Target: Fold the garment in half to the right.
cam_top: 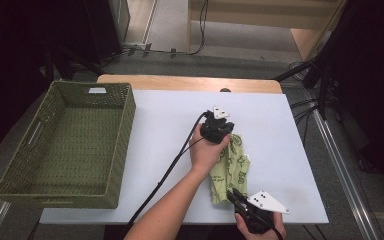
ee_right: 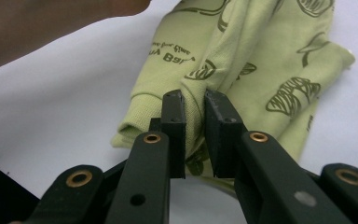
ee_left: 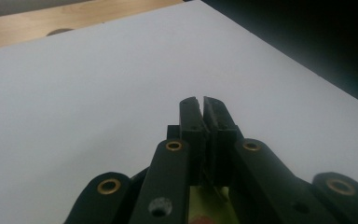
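Note:
A light green garment [cam_top: 231, 165] with dark printed shapes lies bunched on the white table [cam_top: 165, 115], right of centre. My right gripper [cam_top: 231, 194] comes in from the near edge and is shut on the garment's near end; in the right gripper view a fold of the green cloth [ee_right: 261, 60] is pinched between its pads [ee_right: 193, 100]. My left gripper [cam_top: 218, 121] is at the garment's far end, pointing away over bare table. Its jaws [ee_left: 201, 101] stand together with only a slit between them. A bit of green cloth [ee_left: 209, 205] shows under its linkage.
A large woven green basket [cam_top: 122, 145] stands on the table's left side, nothing visible inside. A wooden strip [cam_top: 180, 82] runs along the far edge. Cables trail from both grippers toward the near edge. Dark floor and stands surround the table.

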The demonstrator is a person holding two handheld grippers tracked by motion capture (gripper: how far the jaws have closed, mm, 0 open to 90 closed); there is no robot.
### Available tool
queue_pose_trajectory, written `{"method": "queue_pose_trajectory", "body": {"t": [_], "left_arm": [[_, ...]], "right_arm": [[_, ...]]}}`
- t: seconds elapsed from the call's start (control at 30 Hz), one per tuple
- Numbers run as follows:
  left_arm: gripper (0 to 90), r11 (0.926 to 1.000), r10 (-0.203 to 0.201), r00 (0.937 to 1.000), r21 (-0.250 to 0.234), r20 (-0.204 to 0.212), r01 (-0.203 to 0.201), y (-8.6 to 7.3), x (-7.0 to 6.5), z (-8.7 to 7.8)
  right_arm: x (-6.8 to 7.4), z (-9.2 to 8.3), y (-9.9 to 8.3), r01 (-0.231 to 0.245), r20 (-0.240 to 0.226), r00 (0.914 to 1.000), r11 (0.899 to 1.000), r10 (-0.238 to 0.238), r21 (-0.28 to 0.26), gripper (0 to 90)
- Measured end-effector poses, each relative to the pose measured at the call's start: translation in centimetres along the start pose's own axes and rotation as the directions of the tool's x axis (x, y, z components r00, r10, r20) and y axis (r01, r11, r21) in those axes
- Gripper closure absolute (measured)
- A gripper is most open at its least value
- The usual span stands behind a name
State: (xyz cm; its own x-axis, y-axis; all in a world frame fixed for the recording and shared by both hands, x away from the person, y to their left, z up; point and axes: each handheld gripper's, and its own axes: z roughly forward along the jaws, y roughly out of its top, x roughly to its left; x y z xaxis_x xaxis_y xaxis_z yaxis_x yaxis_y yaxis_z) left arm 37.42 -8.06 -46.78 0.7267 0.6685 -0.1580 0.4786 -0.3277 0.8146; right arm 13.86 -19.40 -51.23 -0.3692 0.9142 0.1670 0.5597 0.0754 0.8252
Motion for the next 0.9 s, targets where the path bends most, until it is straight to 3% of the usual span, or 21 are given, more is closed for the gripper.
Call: {"method": "queue_pose_trajectory", "body": {"t": [0.23, 0.4, 0.5, 0.57, 0.7, 0.77, 0.9], "left_arm": [[86.6, 0.9975, 0.012, 0.9998, 0.07, 0.015, -0.013, -0.5, -0.5, 2.0], [86.0, 0.9968, 0.006, 0.9993, 0.08, 0.037, -0.009, -0.5, -0.4, 2.2], [85.7, 0.9976, 0.006, 0.999, 0.069, 0.043, -0.009, -0.4, -0.6, 2.0], [83.8, 0.9989, 0.002, 0.9973, 0.046, 0.074, -0.006, -0.3, -0.6, 1.9], [63.0, 0.9999, -0.013, 0.9879, -0.002, 0.154, 0.013, 0.1, -0.6, 1.3], [54.4, 0.9999, 0.002, 0.9871, -0.016, 0.16, 0.001, 0.4, -0.6, 0.7], [52.6, 0.9989, 0.009, 0.989, -0.048, 0.148, -0.002, 0.7, 0.2, -1.2]], "right_arm": [[-0.4, 0.0, -0.4, -0.02, 0.003, 0.9998, 1.0, 0.02, 0.017, 75.2], [-0.8, -0.3, -0.6, -0.025, 0.005, 0.9997, 0.999, 0.024, 0.034, 72.2], [-1.2, -0.8, -0.7, -0.04, 0.007, 0.9992, 0.998, 0.04, 0.043, 72.0], [-1.5, -1.1, -0.8, -0.043, 0.011, 0.999, 0.998, 0.042, 0.044, 72.1], [-2.1, -1.7, -1.3, -0.059, 0.025, 0.998, 0.996, 0.058, 0.059, 71.3], [-2.5, -2.0, -1.6, -0.059, 0.036, 0.9977, 0.996, 0.057, 0.07, 67.5], [-3.3, -3.1, -1.9, -0.065, 0.023, 0.9977, 0.997, 0.065, 0.043, 61.5]]}}
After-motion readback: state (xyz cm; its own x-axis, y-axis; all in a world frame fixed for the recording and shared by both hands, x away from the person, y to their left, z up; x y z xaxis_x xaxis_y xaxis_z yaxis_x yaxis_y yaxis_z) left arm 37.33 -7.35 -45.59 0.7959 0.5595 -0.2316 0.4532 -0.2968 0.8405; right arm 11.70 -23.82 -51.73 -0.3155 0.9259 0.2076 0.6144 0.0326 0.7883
